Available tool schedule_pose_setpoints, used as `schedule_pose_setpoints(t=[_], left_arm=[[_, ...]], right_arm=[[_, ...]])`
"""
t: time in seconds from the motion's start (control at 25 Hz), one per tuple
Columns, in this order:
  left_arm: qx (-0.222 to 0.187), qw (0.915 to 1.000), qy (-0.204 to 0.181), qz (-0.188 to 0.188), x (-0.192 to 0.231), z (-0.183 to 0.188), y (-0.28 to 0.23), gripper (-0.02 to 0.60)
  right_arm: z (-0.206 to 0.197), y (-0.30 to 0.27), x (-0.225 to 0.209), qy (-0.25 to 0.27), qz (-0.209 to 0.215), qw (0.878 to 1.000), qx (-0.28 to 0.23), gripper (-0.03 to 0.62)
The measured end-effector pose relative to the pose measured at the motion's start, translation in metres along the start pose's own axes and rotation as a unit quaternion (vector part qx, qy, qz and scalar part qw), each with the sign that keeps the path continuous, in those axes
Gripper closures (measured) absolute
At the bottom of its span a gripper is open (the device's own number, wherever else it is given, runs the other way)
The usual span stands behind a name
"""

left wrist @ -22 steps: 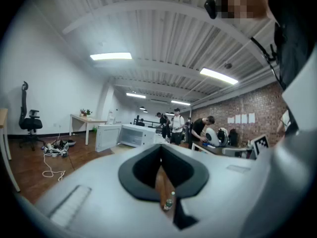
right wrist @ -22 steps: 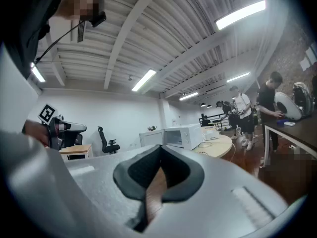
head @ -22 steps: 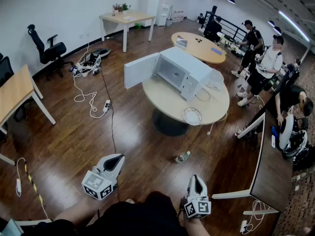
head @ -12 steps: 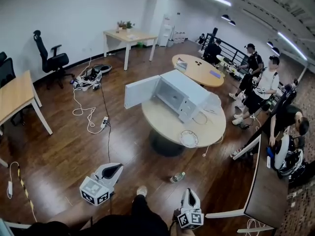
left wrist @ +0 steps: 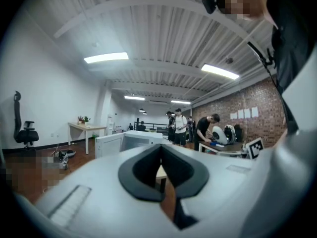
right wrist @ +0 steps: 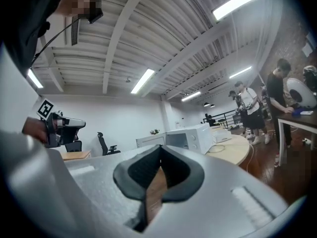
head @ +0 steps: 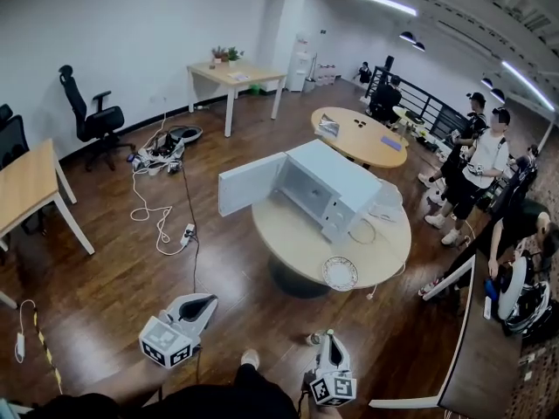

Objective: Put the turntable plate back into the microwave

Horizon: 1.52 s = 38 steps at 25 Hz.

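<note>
Left gripper and right gripper are both clenched and hold nothing, low over the wooden floor. The turntable plate lies on the round bench, in front of the microwave, whose door stands open.

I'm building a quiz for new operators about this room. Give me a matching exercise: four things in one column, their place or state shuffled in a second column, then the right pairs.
Things
1. turntable plate
2. microwave door
3. black office chair
4. power strip

Place or state
A. lying on the floor at the end of a cable
B. swung open
C. beside the white wall
D. on the nearer round table, close to its front edge

Pairs: 1-D, 2-B, 3-C, 4-A
</note>
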<state>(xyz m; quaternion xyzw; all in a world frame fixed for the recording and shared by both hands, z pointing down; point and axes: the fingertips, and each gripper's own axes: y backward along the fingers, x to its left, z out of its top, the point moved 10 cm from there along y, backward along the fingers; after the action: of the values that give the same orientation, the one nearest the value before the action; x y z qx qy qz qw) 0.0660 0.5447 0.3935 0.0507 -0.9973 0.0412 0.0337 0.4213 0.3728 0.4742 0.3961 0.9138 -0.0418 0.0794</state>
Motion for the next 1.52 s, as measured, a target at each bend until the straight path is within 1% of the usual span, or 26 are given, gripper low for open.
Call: schedule_pose_setpoints(t=[0.24, 0.4, 0.52, 0.6, 0.76, 1.0, 1.08, 1.2, 1.36, 1.52], left_arm=[[0.006, 0.9998, 0.017, -0.001, 0.028, 0.01, -0.045, 0.577], [0.006, 0.9995, 0.03, 0.003, 0.046, 0.015, -0.079, 0.577], [0.0, 0.9995, 0.033, 0.001, 0.054, 0.019, -0.107, 0.577], [-0.001, 0.9996, 0.029, -0.006, 0.058, 0.025, -0.125, 0.577], [-0.006, 0.9998, 0.016, -0.007, 0.069, 0.029, -0.153, 0.577], [-0.003, 0.9999, 0.015, -0.001, 0.074, 0.027, -0.178, 0.577], [-0.002, 0.9998, 0.019, 0.002, 0.076, 0.026, -0.182, 0.577], [-0.002, 0.9999, 0.016, 0.001, 0.081, 0.025, -0.186, 0.577], [0.0, 0.9998, 0.016, -0.012, 0.087, 0.025, -0.196, 0.577], [0.001, 0.9994, 0.008, -0.034, 0.102, 0.027, -0.216, 0.577]], right_arm=[[0.001, -0.052, -0.015, -0.006, 0.001, 1.0, 0.025, 0.592], [0.017, -0.089, -0.024, 0.008, 0.021, 0.999, 0.028, 0.592], [0.026, -0.116, -0.042, 0.008, 0.018, 0.999, 0.029, 0.592], [0.029, -0.133, -0.049, 0.003, 0.016, 0.999, 0.029, 0.592], [0.028, -0.16, -0.057, 0.008, 0.032, 0.999, 0.03, 0.592], [0.021, -0.178, -0.076, 0.003, 0.033, 0.999, 0.035, 0.592], [0.016, -0.182, -0.078, 0.0, 0.034, 0.999, 0.042, 0.592], [0.012, -0.188, -0.077, -0.003, 0.035, 0.998, 0.05, 0.592], [0.01, -0.199, -0.075, -0.002, 0.032, 0.998, 0.056, 0.592], [0.014, -0.21, -0.076, 0.005, 0.018, 0.999, 0.047, 0.592]])
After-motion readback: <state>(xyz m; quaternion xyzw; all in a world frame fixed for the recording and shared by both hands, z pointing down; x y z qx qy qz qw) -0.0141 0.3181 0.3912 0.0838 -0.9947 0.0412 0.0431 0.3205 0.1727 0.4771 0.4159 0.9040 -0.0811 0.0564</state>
